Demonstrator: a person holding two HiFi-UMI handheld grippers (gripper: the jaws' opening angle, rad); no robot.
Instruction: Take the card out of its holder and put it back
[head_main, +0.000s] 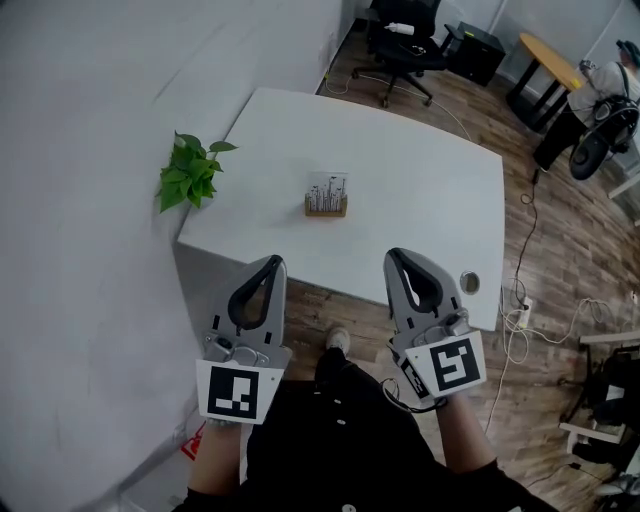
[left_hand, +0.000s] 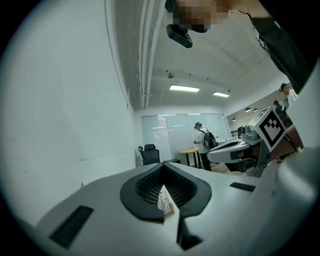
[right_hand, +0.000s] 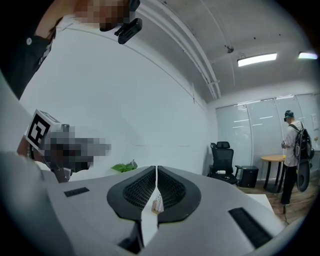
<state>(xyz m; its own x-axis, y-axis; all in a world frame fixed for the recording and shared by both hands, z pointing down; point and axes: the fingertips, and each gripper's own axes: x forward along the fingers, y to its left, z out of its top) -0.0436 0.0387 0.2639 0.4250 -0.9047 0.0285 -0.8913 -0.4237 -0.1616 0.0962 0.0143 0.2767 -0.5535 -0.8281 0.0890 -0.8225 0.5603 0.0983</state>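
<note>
Card, white with dark print (head_main: 328, 186), stands upright in a small wooden block holder (head_main: 326, 209) near the middle of the white bench (head_main: 430, 200), well apart from both grippers. It looks light, thin and bendable, so pinching its bare top edge seems best. Left gripper (head_main: 271, 264) and right gripper (head_main: 396, 257) hover with fingers (head_main: 245, 300) pressed together, holding nothing.

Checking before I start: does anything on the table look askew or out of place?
Nothing stands out. The card stands upright in its wooden holder on the table, the plant sits by its left edge, and the left gripper and right gripper are shut, empty.
</note>
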